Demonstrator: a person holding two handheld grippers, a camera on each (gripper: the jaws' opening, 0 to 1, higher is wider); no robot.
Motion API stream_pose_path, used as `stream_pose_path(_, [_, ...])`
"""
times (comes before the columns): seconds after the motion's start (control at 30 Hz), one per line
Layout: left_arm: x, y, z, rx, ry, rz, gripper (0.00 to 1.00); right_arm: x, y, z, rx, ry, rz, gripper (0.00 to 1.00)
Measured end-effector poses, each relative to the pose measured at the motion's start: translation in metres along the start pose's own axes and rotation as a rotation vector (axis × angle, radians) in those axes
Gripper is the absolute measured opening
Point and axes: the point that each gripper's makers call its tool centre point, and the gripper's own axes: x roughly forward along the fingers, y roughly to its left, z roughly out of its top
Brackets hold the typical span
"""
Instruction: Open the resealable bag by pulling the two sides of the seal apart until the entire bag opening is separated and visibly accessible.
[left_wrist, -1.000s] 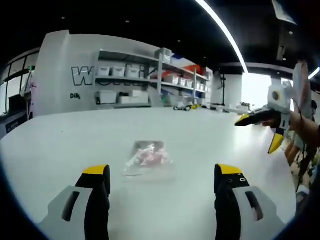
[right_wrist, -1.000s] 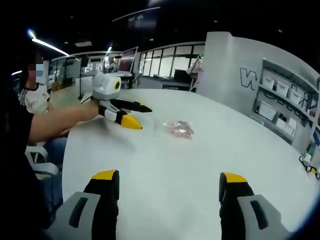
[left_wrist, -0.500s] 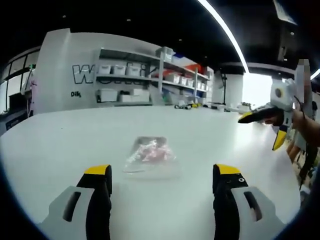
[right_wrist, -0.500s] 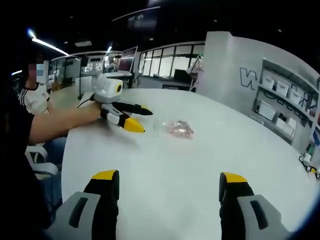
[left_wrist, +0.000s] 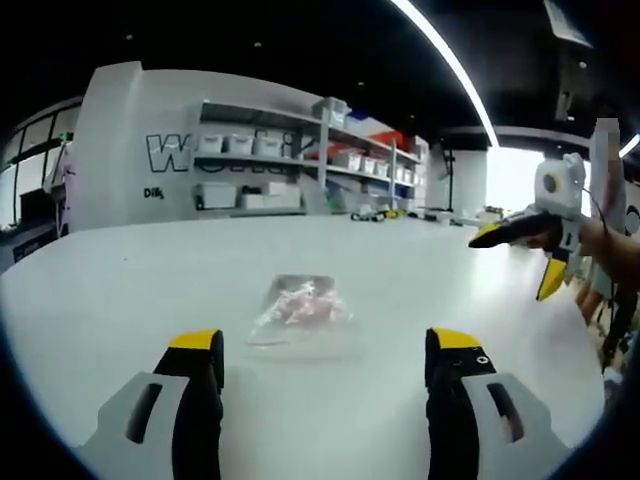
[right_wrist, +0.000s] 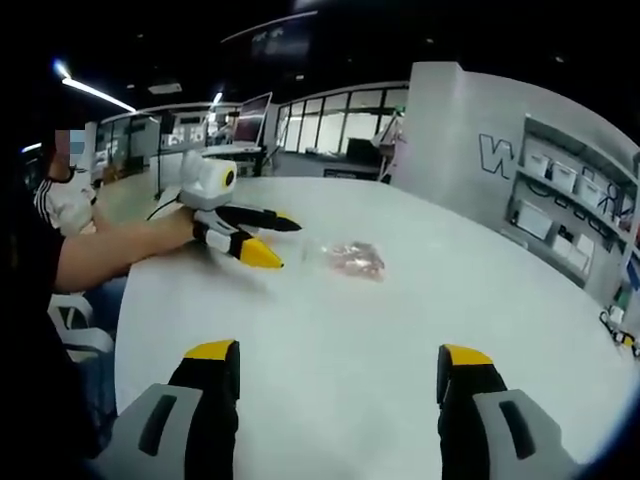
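The grey wall (left_wrist: 130, 140) bears a large "W" and small "Dik".

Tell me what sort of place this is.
Probably a workshop or lab. Wall shelves hold rows of storage bins, large letters mark the wall, glass-walled rooms lie behind, and a big white table holds a small clear bag.

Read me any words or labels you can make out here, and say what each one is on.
"Wo", large outlined letters on the grey wall; the rest is hidden behind the shelves.
"W", the same sign, in the right gripper view.
Small dark word under it: too blurred to read.
Bag: no readable print.
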Motion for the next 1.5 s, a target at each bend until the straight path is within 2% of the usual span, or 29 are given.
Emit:
stream_pose_path(0.77, [-0.002,-0.001,-0.001,0.002,-0.01,0.007,0.81,0.019,-0.013,0.003,0.029,-0.041,-0.003,0.79])
stream_pose_path(1.5, [-0.002,-0.002,-0.002,0.008,-0.005,0.005,0.8,0.044,-0.017,0.006,0.031,-0.042,0.017,0.76])
